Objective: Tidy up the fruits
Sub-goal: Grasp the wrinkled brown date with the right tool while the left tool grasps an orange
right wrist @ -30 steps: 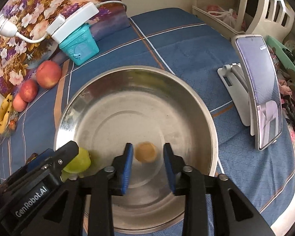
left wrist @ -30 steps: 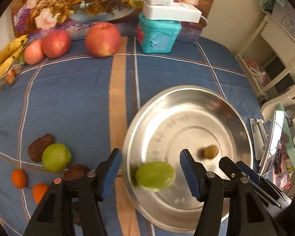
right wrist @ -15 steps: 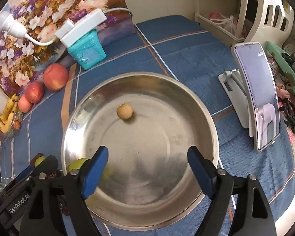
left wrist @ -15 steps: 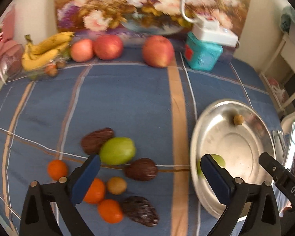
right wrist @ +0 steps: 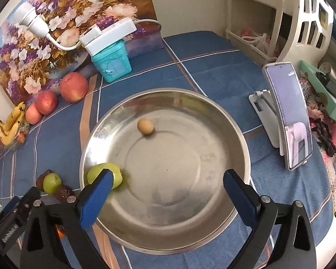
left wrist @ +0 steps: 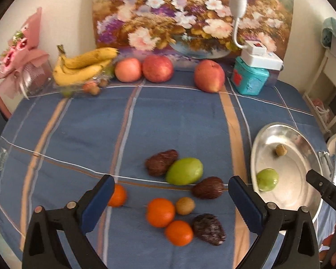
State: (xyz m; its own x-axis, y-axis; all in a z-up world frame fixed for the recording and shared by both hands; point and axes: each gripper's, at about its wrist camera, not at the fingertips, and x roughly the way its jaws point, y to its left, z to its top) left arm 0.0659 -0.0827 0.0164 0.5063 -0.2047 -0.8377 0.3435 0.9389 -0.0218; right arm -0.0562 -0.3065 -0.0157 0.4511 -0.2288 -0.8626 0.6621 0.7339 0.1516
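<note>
The steel bowl (right wrist: pixel 215 103), round, shallow and shiny, sits on the blue plaid cloth of the tabletop (left wrist: pixel 179 116). Inside it lie a smooth green fruit (right wrist: pixel 116 174) against the left wall and a small tan round fruit (right wrist: pixel 145 126) farther back, well apart from each other.

The right hand-held gripper (right wrist: pixel 166 192) tilts steeply down over the bowl; its blue-padded jaws are opening, already spread wide, with nothing between them but the bowl's bare bottom.

The left hand-held gripper (left wrist: pixel 169 198) points down at the loose fruit pile beside the bowl, its jaws spread fully and gripping nothing. Below and between them lie a green oval fruit (left wrist: pixel 184 171), three wrinkled dark brown fruits (left wrist: pixel 160 162), three glossy small oranges (left wrist: pixel 160 212) and a little tan fruit (left wrist: pixel 185 205), clustered and partly touching.

At the far edge sit three red apples (left wrist: pixel 158 68), a bunch of bananas (left wrist: pixel 85 66) and a teal box (left wrist: pixel 249 79) before a flower painting (left wrist: pixel 190 15).
</note>
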